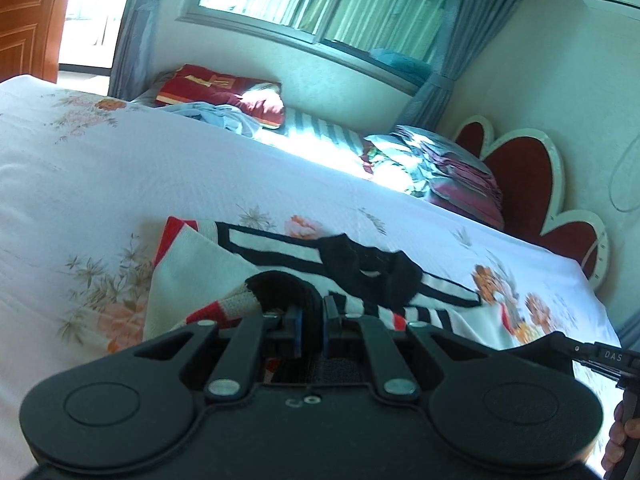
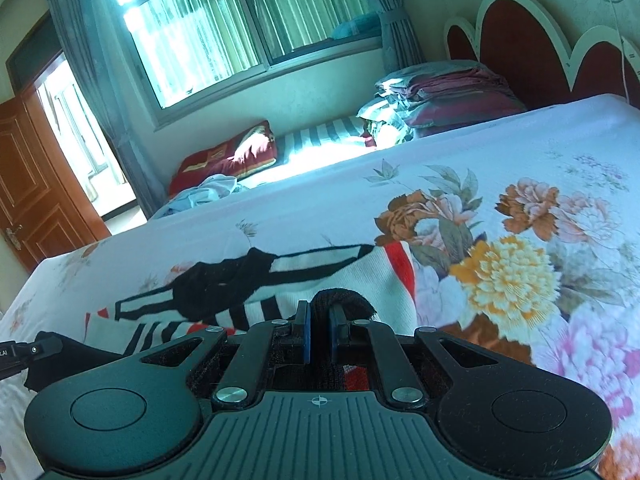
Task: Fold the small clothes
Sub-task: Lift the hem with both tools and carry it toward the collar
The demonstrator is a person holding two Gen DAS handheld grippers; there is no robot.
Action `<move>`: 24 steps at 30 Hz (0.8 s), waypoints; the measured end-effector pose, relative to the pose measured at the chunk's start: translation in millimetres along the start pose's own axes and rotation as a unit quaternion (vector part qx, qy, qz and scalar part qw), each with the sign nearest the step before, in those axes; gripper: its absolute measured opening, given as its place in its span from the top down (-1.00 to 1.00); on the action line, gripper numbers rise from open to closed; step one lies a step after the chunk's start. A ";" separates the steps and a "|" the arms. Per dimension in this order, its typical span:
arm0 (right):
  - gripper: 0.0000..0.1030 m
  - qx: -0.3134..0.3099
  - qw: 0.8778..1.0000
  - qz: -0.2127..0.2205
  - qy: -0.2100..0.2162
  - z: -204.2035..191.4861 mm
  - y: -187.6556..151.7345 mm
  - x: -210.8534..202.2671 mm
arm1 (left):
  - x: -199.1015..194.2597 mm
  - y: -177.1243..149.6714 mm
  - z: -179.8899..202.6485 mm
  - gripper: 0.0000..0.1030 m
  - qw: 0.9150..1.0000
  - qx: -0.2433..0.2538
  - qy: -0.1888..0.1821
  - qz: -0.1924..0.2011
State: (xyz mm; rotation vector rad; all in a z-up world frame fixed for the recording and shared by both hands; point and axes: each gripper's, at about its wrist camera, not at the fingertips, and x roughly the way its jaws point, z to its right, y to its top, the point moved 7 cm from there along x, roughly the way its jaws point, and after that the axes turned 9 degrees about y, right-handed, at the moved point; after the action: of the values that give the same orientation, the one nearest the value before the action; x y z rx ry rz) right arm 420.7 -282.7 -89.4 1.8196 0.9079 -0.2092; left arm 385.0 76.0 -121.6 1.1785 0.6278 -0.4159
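Sweater [image 1: 224,264], white knit with black bands and red trim, lies spread on the flowered bed sheet [image 1: 100,184], well short of the red scalloped headboard [image 1: 528,184]. At its left end, the left gripper [image 1: 311,312] has its fingers [image 1: 297,326] drawn nearly together, pinching a black-edged fold of the knit. At the other end, toward the headboard, the right gripper [image 2: 318,326] does the same, its blue-padded fingers [image 2: 306,332] closed on a dark cuff of the sweater [image 2: 360,276]. Beside the headboard sits a stack of folded bedding [image 2: 444,96]; farther from it, under the window [image 2: 224,28], lies a red pillow [image 2: 228,156].
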 end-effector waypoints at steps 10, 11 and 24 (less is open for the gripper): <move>0.84 0.041 0.998 -0.048 0.006 25.0 14.3 63.6 | 56.5 19.2 -10.4 0.85 0.998 -0.035 0.037 -0.040; 0.84 0.048 0.997 -0.051 0.008 27.6 16.0 68.9 | 62.8 19.8 -12.2 0.85 0.997 -0.037 0.042 -0.044; 0.84 0.090 0.994 -0.056 -0.008 52.1 32.0 106.5 | 110.4 27.8 -22.9 0.60 0.993 -0.037 0.090 -0.073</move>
State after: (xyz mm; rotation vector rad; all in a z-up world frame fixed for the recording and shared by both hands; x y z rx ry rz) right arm 530.0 -281.2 -145.4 1.9298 1.0079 -0.3862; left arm 480.4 109.2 -178.9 1.1103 0.8835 -0.4091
